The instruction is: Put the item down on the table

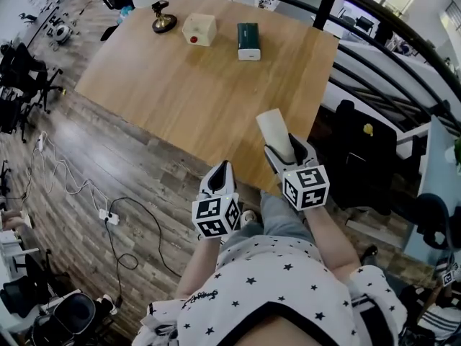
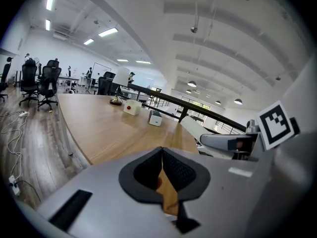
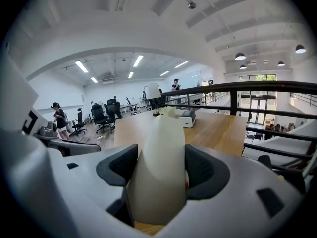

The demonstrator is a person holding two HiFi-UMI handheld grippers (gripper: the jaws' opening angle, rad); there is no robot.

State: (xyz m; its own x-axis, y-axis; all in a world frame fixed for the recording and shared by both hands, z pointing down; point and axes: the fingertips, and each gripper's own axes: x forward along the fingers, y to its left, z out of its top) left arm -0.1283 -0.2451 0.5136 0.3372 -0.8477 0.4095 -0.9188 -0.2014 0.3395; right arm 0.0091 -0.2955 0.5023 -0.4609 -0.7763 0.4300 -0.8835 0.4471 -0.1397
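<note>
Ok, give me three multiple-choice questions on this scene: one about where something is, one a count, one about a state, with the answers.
1. Where is the pale item that the right gripper holds?
A. Over the near end of the table
B. Lying at the table's far end
C. On the floor

2. How many things stand at the table's far end?
A. One
B. Three
C. Five

3. How do the left gripper's jaws stand?
A. Wide apart
B. Shut on a box
C. Together, with nothing between them

Answers:
1 A: the head view shows it in the jaws over the table's near edge.
2 B: a brass ornament, a cream box and a green box stand there.
3 C: the left gripper view shows the jaws meeting, with only table wood behind them.
</note>
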